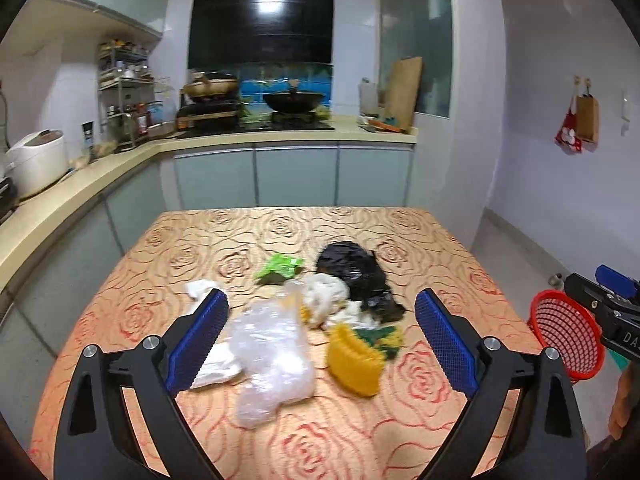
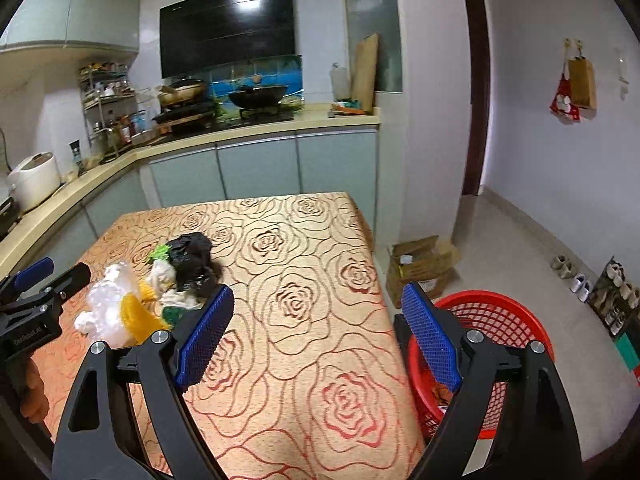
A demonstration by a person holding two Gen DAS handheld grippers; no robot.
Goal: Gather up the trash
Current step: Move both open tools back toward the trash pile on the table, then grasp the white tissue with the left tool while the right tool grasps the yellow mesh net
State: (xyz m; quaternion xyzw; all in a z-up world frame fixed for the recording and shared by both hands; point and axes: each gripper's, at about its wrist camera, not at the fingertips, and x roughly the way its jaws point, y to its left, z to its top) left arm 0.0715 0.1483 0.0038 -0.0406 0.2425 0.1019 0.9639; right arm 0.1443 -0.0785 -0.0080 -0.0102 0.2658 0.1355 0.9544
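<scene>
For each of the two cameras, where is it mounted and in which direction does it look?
Left wrist: on the left gripper, facing the trash pile on the table and the kitchen counter; own open fingers, plus the right gripper at right.
Right wrist: on the right gripper, over the table's right edge and the red basket; own open fingers, the left gripper at left.
Shared: table, trash pile, basket, stove.

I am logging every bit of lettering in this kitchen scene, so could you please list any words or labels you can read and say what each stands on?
"DA", cut off by the picture's edge: on the right claw's body.
White print on the left claw's body: too blurred to read for certain.
Range hood: faint marking, unreadable.
Bottles on the rack: labels too small.
</scene>
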